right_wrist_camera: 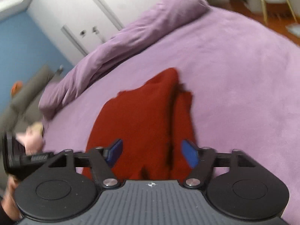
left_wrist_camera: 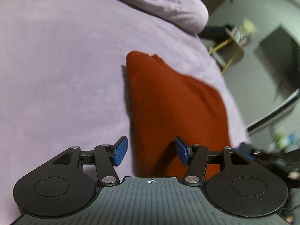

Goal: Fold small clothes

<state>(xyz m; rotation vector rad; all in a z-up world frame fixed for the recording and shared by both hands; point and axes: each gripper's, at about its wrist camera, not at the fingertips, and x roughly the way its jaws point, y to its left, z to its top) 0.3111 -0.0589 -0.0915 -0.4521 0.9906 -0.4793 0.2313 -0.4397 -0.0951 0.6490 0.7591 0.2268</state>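
A small red garment [left_wrist_camera: 168,105] lies on the lilac bedspread [left_wrist_camera: 61,71], partly folded, with a narrow end pointing away. My left gripper [left_wrist_camera: 151,152] is open just above its near edge, blue pads apart, nothing between them. In the right wrist view the same red garment [right_wrist_camera: 142,120] shows a dark fold crease running lengthwise along its right part. My right gripper [right_wrist_camera: 152,152] is open over its near end, empty. The other gripper [right_wrist_camera: 22,159] and a hand show at the left edge of the right wrist view.
A rolled lilac duvet [right_wrist_camera: 120,37] lies along the far side of the bed [right_wrist_camera: 234,75]. Beyond are white wardrobe doors [right_wrist_camera: 90,9] and a blue wall. A yellow-legged side table [left_wrist_camera: 234,43] stands past the bed's right edge.
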